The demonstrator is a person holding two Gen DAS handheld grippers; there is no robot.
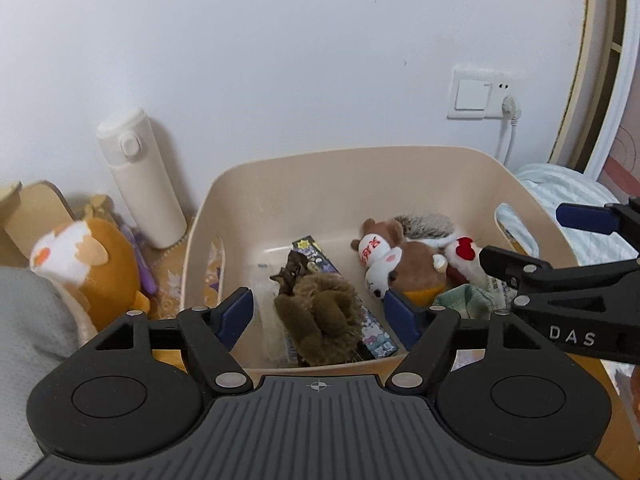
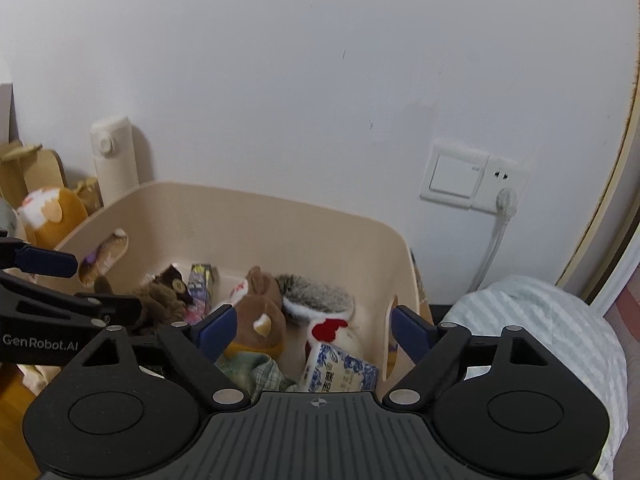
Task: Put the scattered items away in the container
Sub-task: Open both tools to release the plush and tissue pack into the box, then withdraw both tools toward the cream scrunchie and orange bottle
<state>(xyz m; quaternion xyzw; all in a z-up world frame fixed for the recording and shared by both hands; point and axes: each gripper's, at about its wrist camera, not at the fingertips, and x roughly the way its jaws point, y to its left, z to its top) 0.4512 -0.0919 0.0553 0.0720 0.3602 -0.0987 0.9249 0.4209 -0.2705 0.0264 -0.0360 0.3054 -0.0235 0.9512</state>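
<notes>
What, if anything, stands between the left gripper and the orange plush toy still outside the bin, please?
Nothing visible blocks it. The open left gripper hangs over the beige bin; the orange plush toy lies outside the bin's left wall, beside the white bottle.

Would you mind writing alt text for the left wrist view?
An open left gripper hovers over a beige bin holding a brown furry toy, a squirrel toy and a printed box. The right gripper reaches in from the right; an orange plush and white bottle sit outside.
</notes>
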